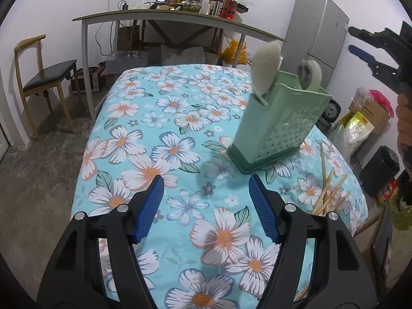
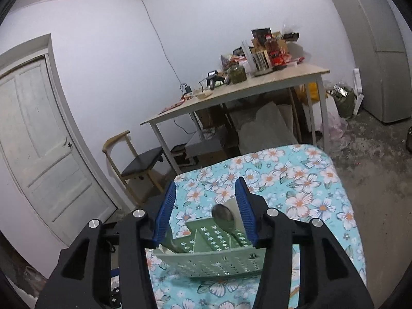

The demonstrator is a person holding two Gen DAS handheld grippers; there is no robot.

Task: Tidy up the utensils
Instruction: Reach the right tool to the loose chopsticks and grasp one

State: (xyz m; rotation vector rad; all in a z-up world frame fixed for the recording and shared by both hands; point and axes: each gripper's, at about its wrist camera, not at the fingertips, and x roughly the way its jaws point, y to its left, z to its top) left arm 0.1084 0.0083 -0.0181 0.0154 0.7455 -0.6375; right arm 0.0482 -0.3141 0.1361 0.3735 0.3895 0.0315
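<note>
Counter [image 1: 180, 134] under a quilted floral cloth, teal with white and orange flowers; its near edge is cut off by the tool arms in both views. Behind it a long table [image 1: 180, 16] piled with bottles and boxes too cluttered to tell apart, a grey fridge [image 1: 319, 41] partly cut off, and a wooden chair [image 1: 43, 82] with a dark seat.

Green plastic utensil holder [image 1: 278, 126] stands on the counter's right side, tapered, perforated walls, star-shaped holes in the floor, divided into compartments. 2 pale round rice paddles [image 1: 265, 69] stick up from it, plus a metal spoon [image 2: 224, 217] leaning in the right-hand compartment; its handle end is hidden.

Several wooden chopsticks [image 1: 332, 193] lie loose on the cloth right of the holder, lower ends hidden behind the tool arm.

Left tool [image 1: 206, 203] hovers over bare cloth, ribbed blue pads apart, nothing between. Right tool [image 2: 206, 213] sits above the holder, pads apart, the spoon bowl seen between them but not pinched.
</note>
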